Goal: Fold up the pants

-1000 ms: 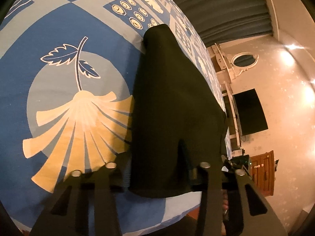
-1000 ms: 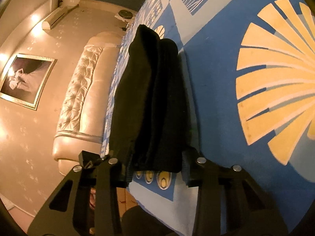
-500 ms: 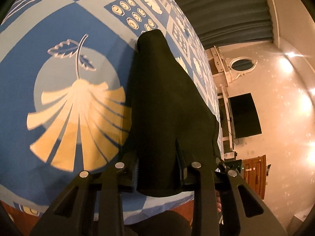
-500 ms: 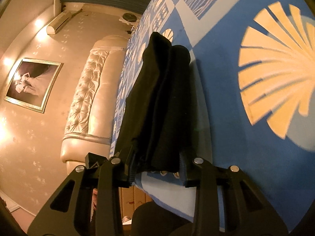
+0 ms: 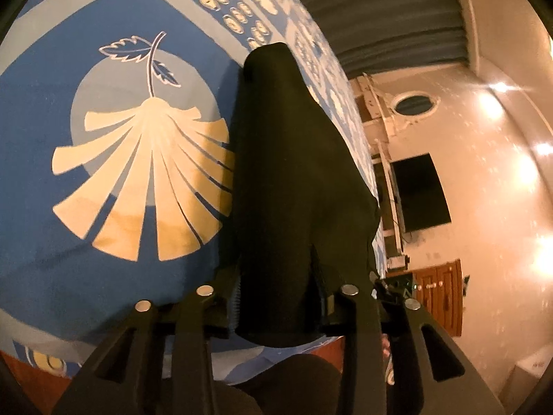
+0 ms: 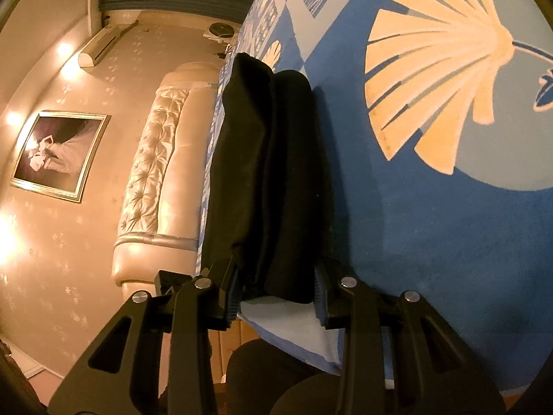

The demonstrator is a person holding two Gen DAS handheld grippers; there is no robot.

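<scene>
The black pants (image 5: 293, 180) lie folded in a long strip on the blue patterned bedspread (image 5: 103, 207). My left gripper (image 5: 280, 297) is shut on the near end of the strip, with the cloth bunched between its fingers. In the right wrist view the pants (image 6: 273, 173) show as a thick folded bundle, and my right gripper (image 6: 274, 292) is shut on its near end at the edge of the bedspread (image 6: 449, 242). The far ends of the strip rest on the bed.
A large cream fan motif (image 5: 145, 180) is printed on the bedspread beside the pants. A padded headboard (image 6: 155, 180) and a framed picture (image 6: 58, 154) are left of the bed. A wall TV (image 5: 420, 192) and a wooden cabinet (image 5: 439, 297) stand at the other side.
Both grippers closed in on the pants' ends from open and now pinch them. The views have shifted slightly along the bed.
</scene>
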